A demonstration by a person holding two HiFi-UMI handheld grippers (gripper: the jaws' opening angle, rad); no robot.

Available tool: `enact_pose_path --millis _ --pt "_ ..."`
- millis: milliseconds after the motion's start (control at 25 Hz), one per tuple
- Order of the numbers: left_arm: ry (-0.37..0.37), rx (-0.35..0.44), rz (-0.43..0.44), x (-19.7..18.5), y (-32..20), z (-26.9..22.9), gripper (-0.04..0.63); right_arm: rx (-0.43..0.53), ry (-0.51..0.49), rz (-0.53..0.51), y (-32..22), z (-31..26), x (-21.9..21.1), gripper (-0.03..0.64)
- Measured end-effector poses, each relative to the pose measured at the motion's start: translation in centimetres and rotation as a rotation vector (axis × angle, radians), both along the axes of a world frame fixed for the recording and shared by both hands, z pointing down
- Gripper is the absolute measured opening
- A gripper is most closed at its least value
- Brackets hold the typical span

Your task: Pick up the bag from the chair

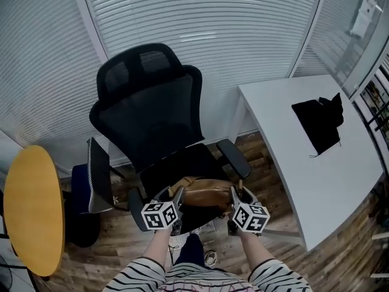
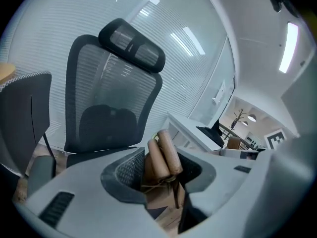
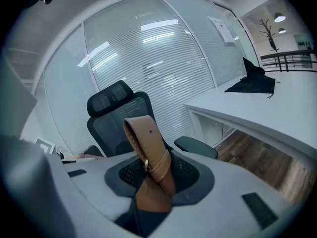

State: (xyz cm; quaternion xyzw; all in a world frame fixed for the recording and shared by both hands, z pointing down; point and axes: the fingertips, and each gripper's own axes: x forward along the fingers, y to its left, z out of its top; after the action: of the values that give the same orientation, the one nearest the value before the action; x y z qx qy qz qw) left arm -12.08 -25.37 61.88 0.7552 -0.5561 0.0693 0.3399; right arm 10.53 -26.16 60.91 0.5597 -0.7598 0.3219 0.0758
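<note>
The brown bag [image 1: 203,193] hangs between the 2 units over the front of the seat [image 1: 176,166] of the black mesh chair [image 1: 149,111]; whether its base has cleared the seat cannot be told. The left hand-held gripper [image 1: 174,198] pinches the bag's 2 rolled handles [image 2: 162,155] between its pads, and the right hand-held gripper [image 1: 238,194] pinches a buckled strap [image 3: 148,150] at the opposite end. To complete the lift well, raise both ends at an equal rate so the bag rides level, hold firm clamping pressure because smooth leather is likely to slip, and draw the bag toward the body, clear of the armrest [image 1: 234,157] and the white desk [image 1: 304,175] at the right
</note>
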Motion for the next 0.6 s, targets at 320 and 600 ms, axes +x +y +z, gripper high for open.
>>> enact_pose_path --millis 320,600 --pt "-0.025 0.077 0.008 0.1 1.4 -5.4 0.183 0.071 -0.014 0.003 1.6 -5.0 0.2 0.147" --pt "-0.034 0.12 0.018 0.7 3.0 -8.7 0.183 0.119 -0.008 -0.011 3.1 -8.3 0.7 0.146"
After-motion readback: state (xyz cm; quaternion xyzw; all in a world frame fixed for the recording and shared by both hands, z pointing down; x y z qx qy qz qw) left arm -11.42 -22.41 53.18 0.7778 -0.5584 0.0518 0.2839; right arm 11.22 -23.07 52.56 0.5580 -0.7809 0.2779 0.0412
